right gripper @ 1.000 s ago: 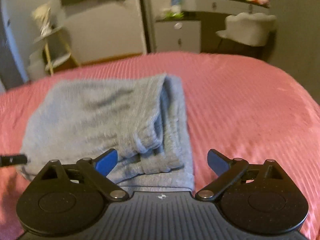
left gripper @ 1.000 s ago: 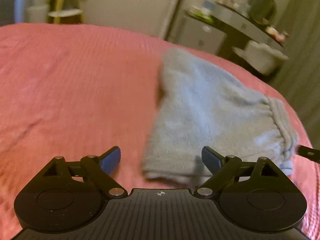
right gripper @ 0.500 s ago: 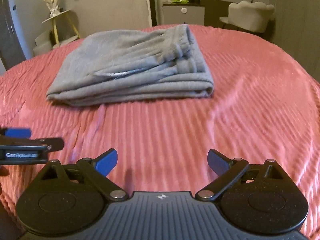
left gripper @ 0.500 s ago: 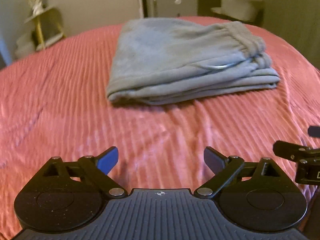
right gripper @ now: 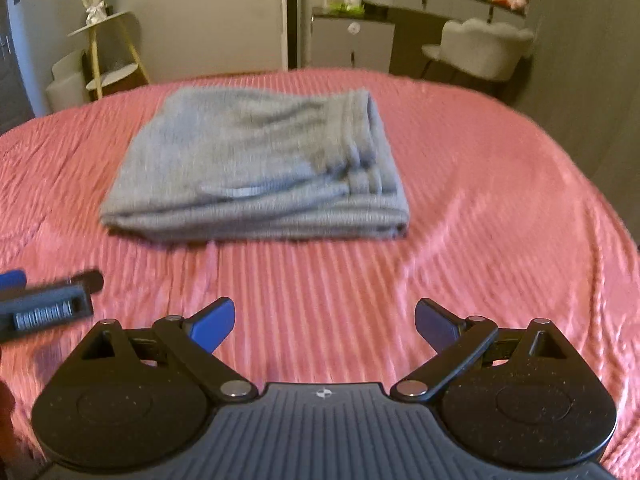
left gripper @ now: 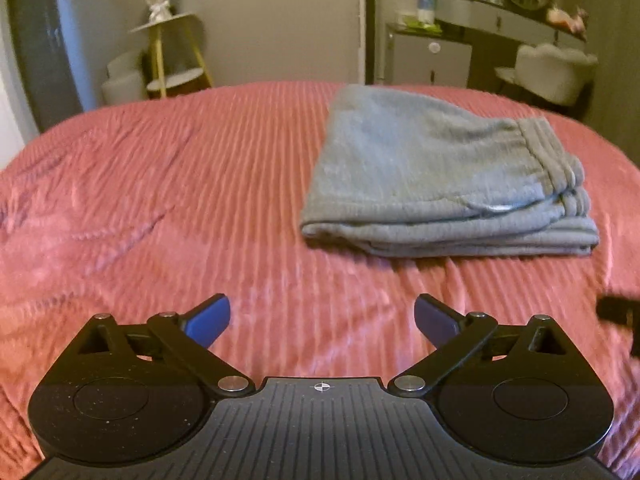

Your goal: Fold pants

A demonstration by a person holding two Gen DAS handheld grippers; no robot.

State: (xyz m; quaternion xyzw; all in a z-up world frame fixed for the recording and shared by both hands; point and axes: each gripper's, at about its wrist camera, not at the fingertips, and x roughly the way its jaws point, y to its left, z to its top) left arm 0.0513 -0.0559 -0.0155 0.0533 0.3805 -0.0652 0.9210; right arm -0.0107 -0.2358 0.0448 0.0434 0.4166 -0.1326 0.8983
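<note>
Two tongs [left gripper: 322, 320] [right gripper: 324, 322] gape empty; one folded pants [right gripper: 256, 168] bundle.

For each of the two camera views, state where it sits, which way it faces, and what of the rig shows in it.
Left wrist: sits on the left gripper, facing forward and down over the pink bedspread at the folded grey pants ahead to its right; its open, empty fingers show, and the right gripper's edge.
Right wrist: sits on the right gripper, same facing, pants ahead to its left; its open fingers show, the left gripper at left.
Shared: pants, bedspread, gold-legged shelf, grey chair.
</note>
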